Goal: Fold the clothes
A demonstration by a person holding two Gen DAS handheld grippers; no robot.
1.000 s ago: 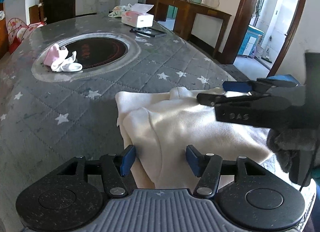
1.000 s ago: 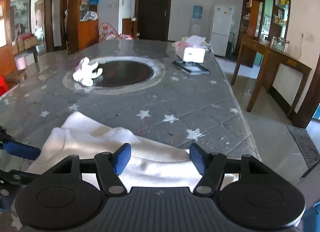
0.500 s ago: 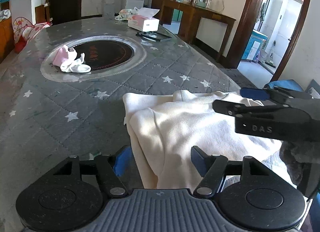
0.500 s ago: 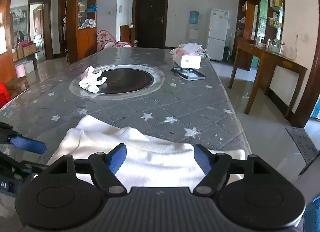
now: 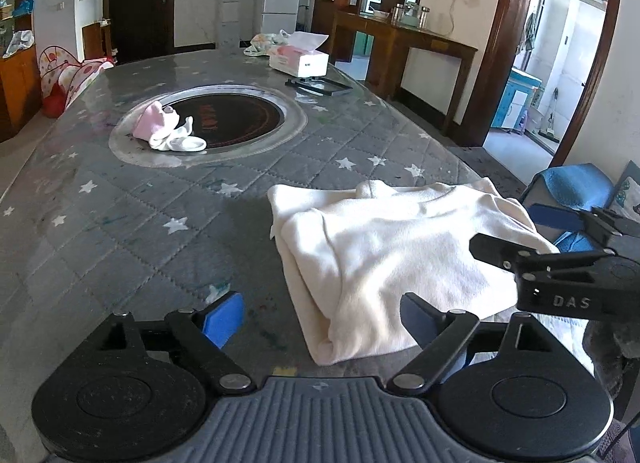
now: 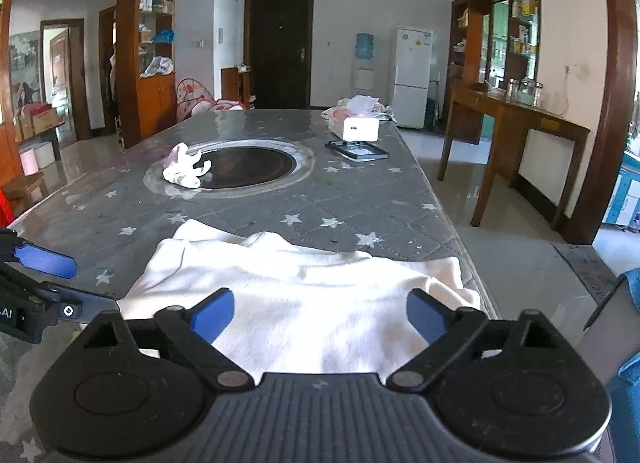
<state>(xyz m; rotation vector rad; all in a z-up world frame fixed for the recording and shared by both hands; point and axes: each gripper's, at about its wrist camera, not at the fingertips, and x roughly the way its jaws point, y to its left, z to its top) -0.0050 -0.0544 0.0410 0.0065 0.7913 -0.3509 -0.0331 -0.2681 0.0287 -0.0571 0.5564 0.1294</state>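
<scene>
- The near edge of the folded cream-white fleece garment (image 6: pixel 304 303) is hidden behind the right gripper's (image 6: pixel 320 313) black body in the right wrist view; how far it reaches toward the table edge cannot be told.
- Left wrist view: the right gripper (image 5: pixel 560 251) enters from the right side, cut off by the frame; only its black fingers, a blue pad and the letters "DAS" show. A dark fuzzy patch below it is too unclear to identify.
- Right wrist view: the left gripper (image 6: pixel 44 279) shows only in part at the left edge, one blue pad and a black finger.
- Left gripper (image 5: pixel 320 313): blue-padded fingers spread wide, nothing between them. They straddle the near-left corner of the garment (image 5: pixel 384 251) without visible contact.
- Right gripper: fingers likewise spread apart, empty, poised over the garment's near part; whether they touch the cloth cannot be told.
- Garment location: lies folded in layers on the near right part of the grey quilted star-print table cover (image 5: pixel 120 231), its right side close to the table edge.
- Round black inset with a silvery rim (image 5: pixel 240 123) at the table centre: a small bundle of pink and white cloth (image 5: pixel 168 133) rests on its left rim.
- White tissue box (image 5: pixel 300 61) at the far end, a tissue standing out of its top; a flat black-framed tray (image 5: pixel 320 85) just in front, contents not discernible.
</scene>
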